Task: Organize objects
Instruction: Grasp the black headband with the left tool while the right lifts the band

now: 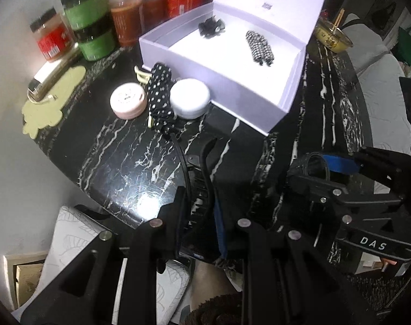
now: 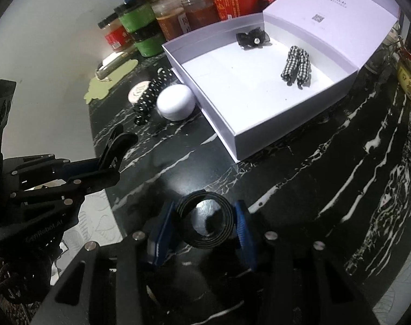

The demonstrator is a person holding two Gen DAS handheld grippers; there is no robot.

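My left gripper (image 1: 200, 203) is shut on a black claw hair clip (image 1: 205, 162), which sticks up between its fingers above the black marble table (image 1: 124, 168). In the right wrist view, that left gripper (image 2: 110, 168) and clip (image 2: 118, 143) sit at the left. My right gripper (image 2: 205, 224) is shut on a coiled black band (image 2: 205, 196), with its blue pads on either side. An open white box (image 2: 259, 135) holds a black bow clip (image 2: 250, 38) and a checked hair clip (image 2: 296, 63). The right gripper (image 1: 314, 165) is also seen low on the right in the left wrist view.
Left of the box lie a white round tin (image 1: 189, 97), a polka-dot hair tie (image 1: 159, 94), a pink tin (image 1: 128, 101) and a pale yellow clip (image 1: 140, 74). Jars and cans (image 2: 151, 27) line the back wall. A yellow bowl (image 1: 331, 36) stands at the far right.
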